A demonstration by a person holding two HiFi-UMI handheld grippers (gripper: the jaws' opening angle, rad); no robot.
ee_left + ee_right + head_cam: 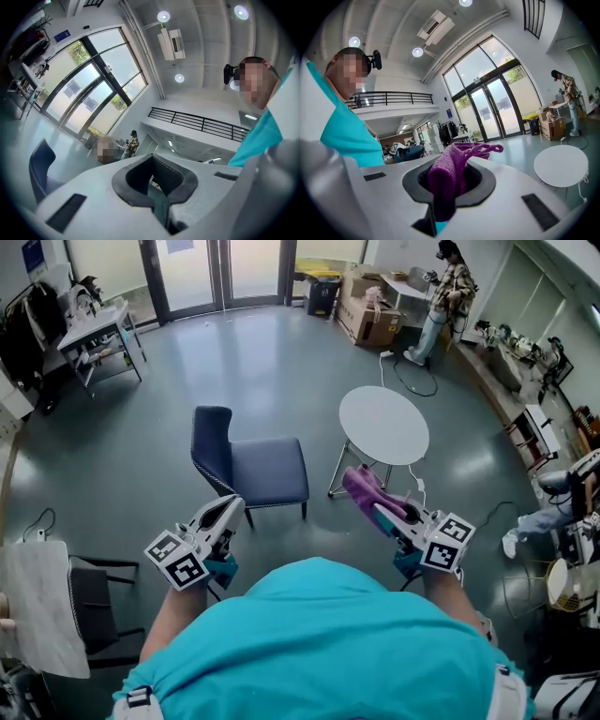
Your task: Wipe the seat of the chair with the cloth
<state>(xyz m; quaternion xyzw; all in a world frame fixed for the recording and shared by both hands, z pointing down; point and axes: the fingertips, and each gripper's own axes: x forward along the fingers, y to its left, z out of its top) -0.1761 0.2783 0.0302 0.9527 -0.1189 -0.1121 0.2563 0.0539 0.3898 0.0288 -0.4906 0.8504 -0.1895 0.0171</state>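
Cloth (448, 174) gripped by right tongs (382, 510), partly hidden inside

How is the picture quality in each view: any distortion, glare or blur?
Head view: lines bend toward the edges, light is even, the chair is sharp. Left gripper view: strong fisheye with dark corners, the ceiling lamps glare, a mosaic patch covers a face. Right gripper view: the same fisheye, the cloth in the jaws is slightly soft, the windows are bright.
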